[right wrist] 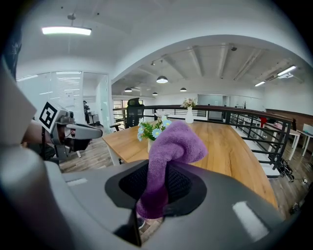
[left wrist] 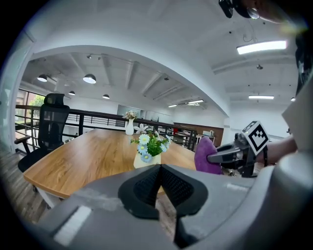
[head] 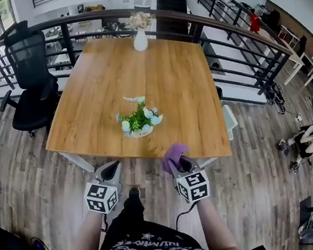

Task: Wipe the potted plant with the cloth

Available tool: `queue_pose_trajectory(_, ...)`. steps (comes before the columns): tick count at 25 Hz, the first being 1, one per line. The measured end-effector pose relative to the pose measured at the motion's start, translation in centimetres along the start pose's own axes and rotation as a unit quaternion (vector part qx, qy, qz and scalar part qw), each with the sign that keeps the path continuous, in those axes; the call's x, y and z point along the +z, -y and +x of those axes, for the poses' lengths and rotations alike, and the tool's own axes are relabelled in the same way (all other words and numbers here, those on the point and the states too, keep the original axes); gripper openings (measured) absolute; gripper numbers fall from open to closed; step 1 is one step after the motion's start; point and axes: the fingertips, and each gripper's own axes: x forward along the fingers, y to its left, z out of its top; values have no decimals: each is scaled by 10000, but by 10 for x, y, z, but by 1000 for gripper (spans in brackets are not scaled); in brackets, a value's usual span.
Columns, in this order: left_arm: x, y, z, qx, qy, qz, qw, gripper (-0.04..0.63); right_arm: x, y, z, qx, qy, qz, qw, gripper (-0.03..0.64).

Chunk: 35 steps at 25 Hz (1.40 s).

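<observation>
The right gripper (head: pixel 183 164) pinches a purple cloth (right wrist: pixel 168 151) between its jaws, and the cloth sticks up and flops over at the top. The left gripper (head: pixel 111 169) is closed tight with nothing in it. The potted plant (head: pixel 140 121), with little blue and white flowers, stands on the wooden table (head: pixel 185 83) near the front edge, and both grippers are just off that edge, not touching the plant.

Bright, even light falls from ceiling lamps (left wrist: pixel 261 47), with fisheye bending and dark corners.
</observation>
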Motion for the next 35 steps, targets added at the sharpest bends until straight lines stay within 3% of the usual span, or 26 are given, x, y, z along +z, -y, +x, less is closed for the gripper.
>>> queue_pose_trajectory(8, 8, -44, 69, -337, -355, 76, 9988, 9, 23, 44, 79, -122, -300, 128, 9994, 87)
queue_pose_trajectory(9, 7, -47, 76, -419, -431, 57, 9982, 48, 22, 49, 87, -132, -365, 132, 9992, 87)
queue_pose_trajectory(13, 6, -62, 100, -652, -642, 72, 9958, 85, 21, 66, 111, -177, -612, 148, 9979, 87)
queue_pose_trajectory(18, -1, -76, 128, -1054, -989, 183, 9893, 242, 16, 86, 139, -322, -905, 160, 9952, 87)
queue_pose_trajectory(21, -10, -78, 141, -1369, -1265, 308, 9820, 345, 14, 93, 152, -332, -1056, 144, 9937, 87)
queue_pose_trajectory(25, -27, -77, 155, -1831, -1624, 844, 9659, 434, 11, 96, 169, -241, -1242, 9, 9920, 87)
queue_pose_trajectory(31, -37, -72, 179, -2253, -1727, 1625, 9450, 446, 4, 95, 186, 62, -1575, -752, 9846, 87)
queue_pose_trajectory(35, -46, -66, 193, -2516, -1873, 1772, 9329, 446, 3, 96, 198, 263, -1600, -1095, 9807, 87)
